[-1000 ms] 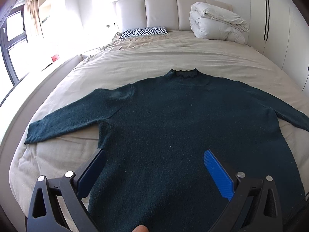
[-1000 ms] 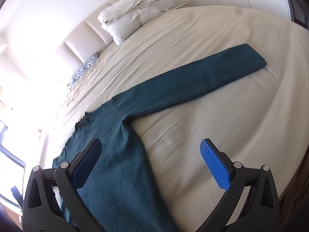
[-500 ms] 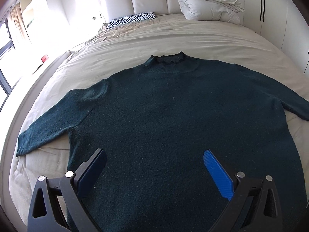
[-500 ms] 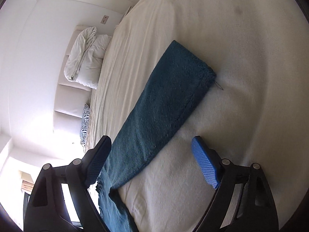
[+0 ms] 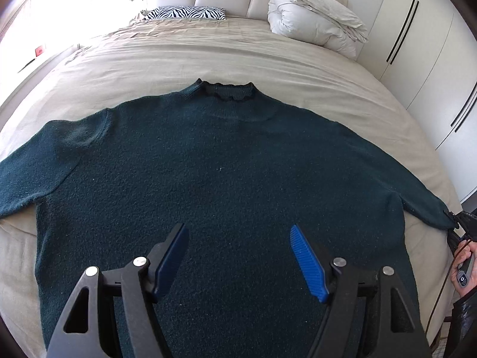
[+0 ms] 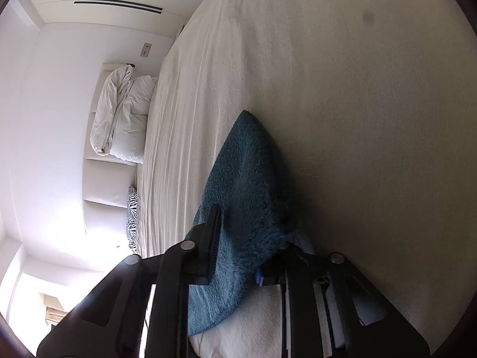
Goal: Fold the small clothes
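Note:
A dark teal sweater (image 5: 226, 179) lies flat on the bed, front up, collar away from me and both sleeves spread out. My left gripper (image 5: 238, 229) hovers over the lower middle of its body. Its jaws are closing, and the fabric lies below them with nothing pinched. My right gripper (image 6: 241, 253) is rolled on its side and shut on the cuff end of the right sleeve (image 6: 247, 179), which bunches up between the fingers. In the left wrist view that gripper (image 5: 459, 220) shows at the far right edge, at the sleeve's tip, with a hand (image 5: 463, 256) behind it.
The beige bed (image 5: 238, 53) stretches well beyond the sweater. A rolled white duvet (image 5: 316, 21) and a zebra pillow (image 5: 184, 12) sit at the headboard. White wardrobe doors (image 5: 432, 59) line the right side. The right sleeve ends near the bed's right edge.
The left gripper moved forward over the sweater's body and its jaws narrowed. The right gripper rolled, dropped onto the right sleeve's cuff and shut on it.

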A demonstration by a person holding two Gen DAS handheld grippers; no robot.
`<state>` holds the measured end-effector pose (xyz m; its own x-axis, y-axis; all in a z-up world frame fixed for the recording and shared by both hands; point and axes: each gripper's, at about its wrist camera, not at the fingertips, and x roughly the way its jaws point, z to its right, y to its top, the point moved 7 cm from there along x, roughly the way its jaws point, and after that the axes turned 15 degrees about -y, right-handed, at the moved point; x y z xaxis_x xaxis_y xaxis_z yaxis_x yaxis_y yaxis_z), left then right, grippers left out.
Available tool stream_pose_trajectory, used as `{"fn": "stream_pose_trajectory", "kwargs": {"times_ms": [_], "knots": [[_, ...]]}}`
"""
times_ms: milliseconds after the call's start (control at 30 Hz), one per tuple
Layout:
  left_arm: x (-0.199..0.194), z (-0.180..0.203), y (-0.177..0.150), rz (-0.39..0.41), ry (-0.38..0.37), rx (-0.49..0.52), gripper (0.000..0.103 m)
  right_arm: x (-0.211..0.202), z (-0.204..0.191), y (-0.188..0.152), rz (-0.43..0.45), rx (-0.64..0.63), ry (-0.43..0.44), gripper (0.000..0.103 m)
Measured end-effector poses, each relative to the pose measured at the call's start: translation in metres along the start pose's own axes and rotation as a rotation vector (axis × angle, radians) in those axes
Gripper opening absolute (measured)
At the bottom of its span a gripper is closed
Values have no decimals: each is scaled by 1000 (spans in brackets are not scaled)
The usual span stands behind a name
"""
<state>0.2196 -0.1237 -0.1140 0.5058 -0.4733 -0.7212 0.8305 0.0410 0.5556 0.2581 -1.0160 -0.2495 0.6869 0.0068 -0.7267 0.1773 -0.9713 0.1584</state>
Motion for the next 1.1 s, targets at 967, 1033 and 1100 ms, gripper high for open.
{"fn": "stream_pose_trajectory", "kwargs": {"times_ms": [967,1033,1100], "knots": [[69,3,38,-124,-617,-469,98,84,-258,-441,-89,-1303,-94,10],[71,5,38,-127,-629,-476,98,73,-241,-448,-103,-1290,-84,14],[71,11,37,-137,-653,-486,98,63,-231,-451,-115,-1283,-82,19]]}}
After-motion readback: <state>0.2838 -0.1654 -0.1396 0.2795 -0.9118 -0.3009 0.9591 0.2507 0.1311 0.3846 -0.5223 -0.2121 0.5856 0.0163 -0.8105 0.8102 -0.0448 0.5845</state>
